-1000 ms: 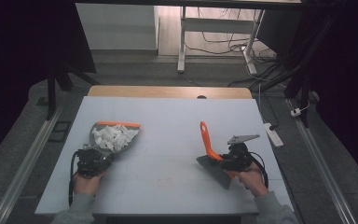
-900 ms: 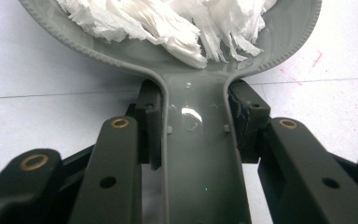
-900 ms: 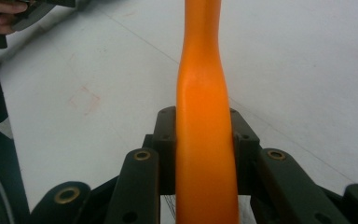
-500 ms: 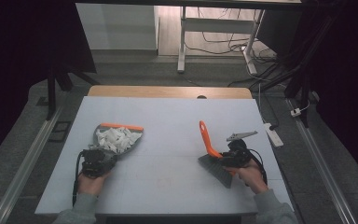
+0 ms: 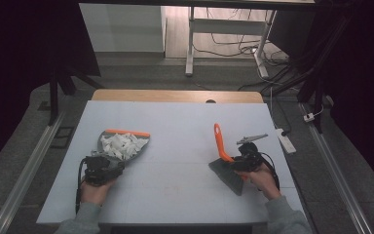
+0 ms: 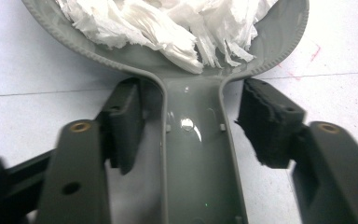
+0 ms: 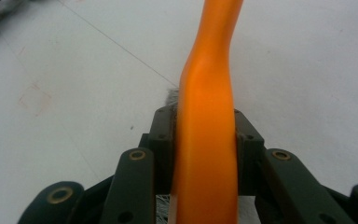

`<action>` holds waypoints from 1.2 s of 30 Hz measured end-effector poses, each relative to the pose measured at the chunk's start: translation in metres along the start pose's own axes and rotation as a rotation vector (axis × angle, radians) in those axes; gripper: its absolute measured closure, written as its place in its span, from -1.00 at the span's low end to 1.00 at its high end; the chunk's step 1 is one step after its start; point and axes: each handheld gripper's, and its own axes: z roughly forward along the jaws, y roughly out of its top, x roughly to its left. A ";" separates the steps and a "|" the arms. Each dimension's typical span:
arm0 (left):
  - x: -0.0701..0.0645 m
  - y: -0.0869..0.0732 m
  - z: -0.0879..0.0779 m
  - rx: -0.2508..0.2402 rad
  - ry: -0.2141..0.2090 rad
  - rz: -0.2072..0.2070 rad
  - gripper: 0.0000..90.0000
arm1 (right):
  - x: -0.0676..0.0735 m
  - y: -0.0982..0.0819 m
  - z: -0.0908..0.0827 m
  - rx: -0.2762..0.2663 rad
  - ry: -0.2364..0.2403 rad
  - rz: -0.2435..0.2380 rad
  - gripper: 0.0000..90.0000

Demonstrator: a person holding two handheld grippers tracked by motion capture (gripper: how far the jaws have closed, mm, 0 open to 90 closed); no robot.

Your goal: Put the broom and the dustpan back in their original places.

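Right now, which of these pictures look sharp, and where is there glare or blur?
High view: dim surroundings, evenly lit table. Left gripper view: the paper scraps wash out white, a small glint sits on the grey dustpan handle. Right gripper view: the orange brush handle is soft and blurred close up.

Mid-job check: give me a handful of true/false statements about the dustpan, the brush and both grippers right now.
1. The dustpan holds white paper scraps. True.
2. The left gripper clamps the dustpan's handle. False: its jaws have just been opening and its fingers stand apart from the handle between them.
3. The brush has an orange handle. True.
4. The right gripper has nothing between its fingers. False: the brush handle sits between them, still touching both.
5. The brush lies inside the dustpan. False: they are far apart on the table.
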 end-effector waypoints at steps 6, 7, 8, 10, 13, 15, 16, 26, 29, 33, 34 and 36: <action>0.001 0.001 -0.004 -0.011 0.019 0.004 -0.57 | -0.001 0.000 0.001 -0.003 -0.040 -0.008 0.40; 0.001 0.001 -0.004 -0.014 0.015 0.007 -0.59 | -0.002 0.000 0.001 -0.005 -0.047 -0.008 0.37; 0.001 0.001 -0.005 -0.017 0.011 0.008 -0.60 | -0.002 0.000 0.001 -0.004 -0.054 -0.011 0.34; 0.002 0.001 -0.006 -0.020 0.008 0.014 -0.61 | -0.003 -0.001 0.001 0.001 -0.076 -0.010 0.30; 0.002 0.001 -0.007 -0.027 0.000 0.017 -0.62 | -0.007 -0.001 0.002 0.005 -0.071 0.001 0.28; 0.003 0.001 -0.009 -0.031 -0.006 0.023 -0.62 | -0.008 -0.001 0.003 0.009 -0.072 0.003 0.25; 0.003 0.000 -0.009 -0.033 -0.007 0.027 -0.63 | -0.008 -0.002 0.003 0.013 -0.081 0.000 0.23; 0.006 0.001 -0.012 -0.036 -0.018 0.029 -0.65 | -0.010 -0.002 0.008 0.040 -0.154 0.021 0.05; 0.006 0.001 -0.013 -0.038 -0.025 0.029 -0.66 | -0.009 -0.003 0.008 0.042 -0.187 0.017 0.01; 0.006 0.001 -0.013 -0.040 -0.032 0.038 -0.68 | -0.008 -0.002 0.003 0.026 -0.217 0.013 0.03; 0.006 0.001 -0.014 -0.041 -0.033 0.039 -0.68 | -0.008 -0.002 0.003 0.025 -0.222 0.011 0.03; 0.007 0.001 -0.015 -0.048 -0.037 0.039 -0.68 | -0.009 -0.003 0.003 0.023 -0.221 0.012 0.03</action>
